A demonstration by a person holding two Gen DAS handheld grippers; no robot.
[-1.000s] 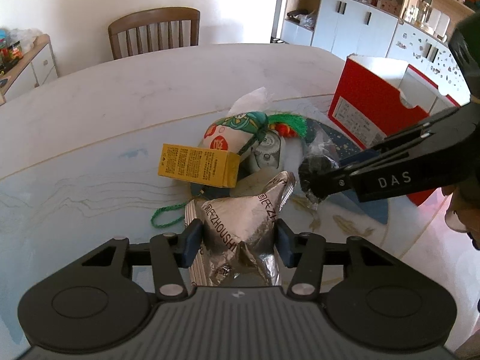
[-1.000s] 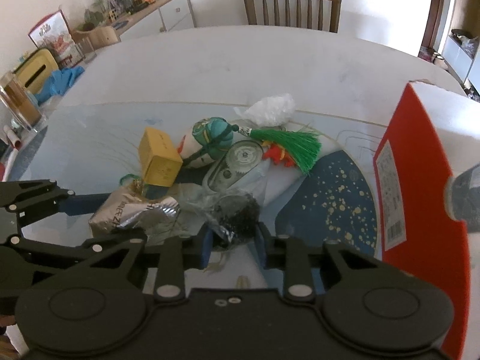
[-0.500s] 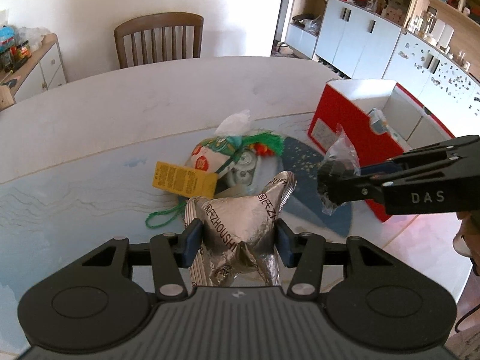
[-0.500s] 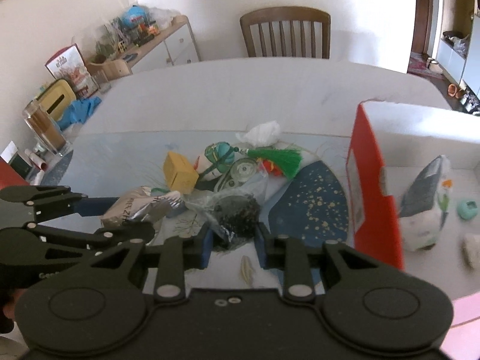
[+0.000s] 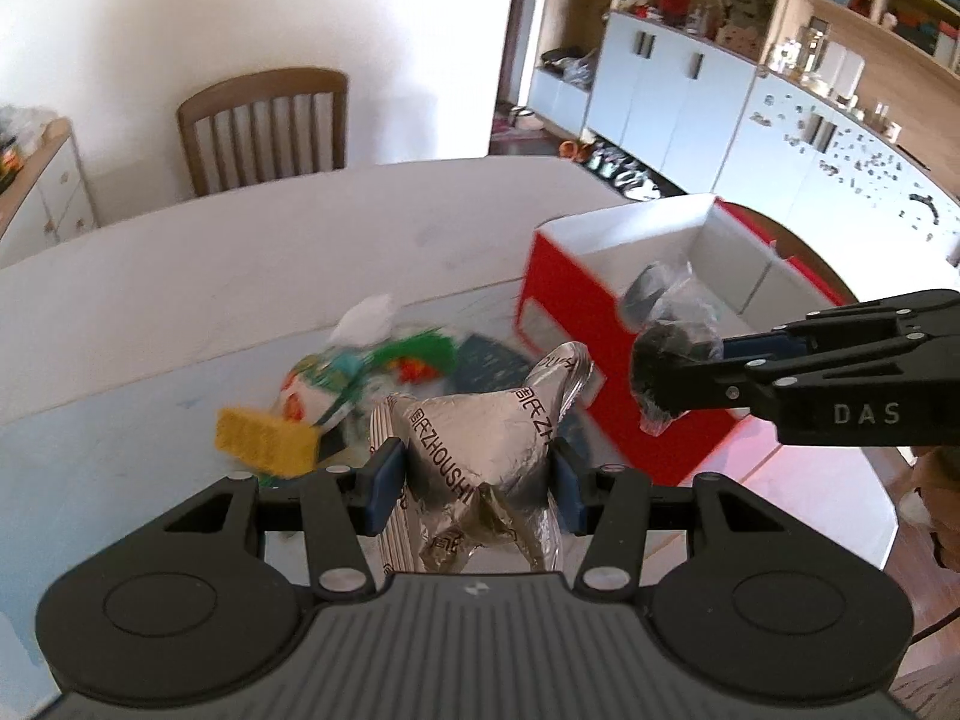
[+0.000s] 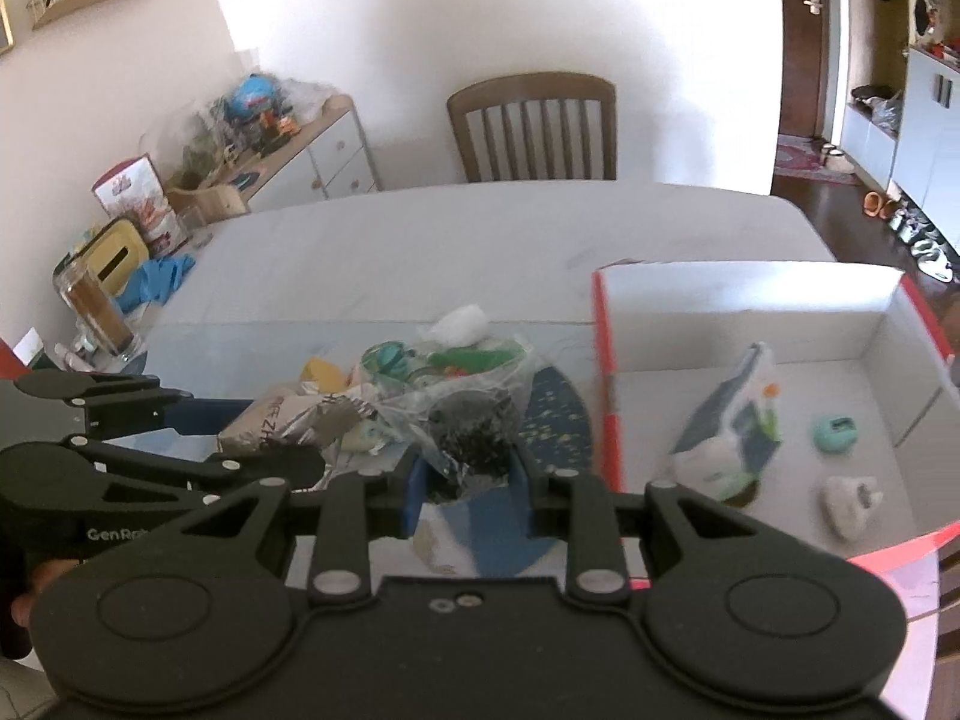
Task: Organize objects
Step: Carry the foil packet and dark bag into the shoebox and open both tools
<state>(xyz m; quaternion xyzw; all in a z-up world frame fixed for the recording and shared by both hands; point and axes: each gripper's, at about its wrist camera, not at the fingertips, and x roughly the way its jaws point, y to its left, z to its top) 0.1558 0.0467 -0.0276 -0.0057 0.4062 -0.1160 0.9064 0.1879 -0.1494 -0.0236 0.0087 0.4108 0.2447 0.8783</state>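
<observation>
My left gripper [image 5: 477, 480] is shut on a crumpled silver foil pouch [image 5: 480, 450] and holds it above the table. My right gripper [image 6: 468, 483] is shut on a clear plastic bag of dark bits [image 6: 471, 420], held in the air left of the open red box [image 6: 606, 396]; that bag shows in the left wrist view [image 5: 672, 360] in front of the box [image 5: 570, 324]. On the table lie a yellow box [image 5: 264, 441], a green tassel [image 5: 417, 351], a round colourful packet [image 5: 318, 378] and a white wad [image 5: 363, 315].
The red box holds a white and blue pouch [image 6: 729, 426], a small teal thing [image 6: 834, 433] and a white thing [image 6: 852, 498]. A wooden chair [image 6: 534, 126] stands behind the table. A sideboard [image 6: 288, 144] with clutter and a glass [image 6: 90, 315] are on the left.
Both grippers have risen with their loads and swung right toward the red box. More of the box's inside is in view, and the pile on the table looks farther off.
</observation>
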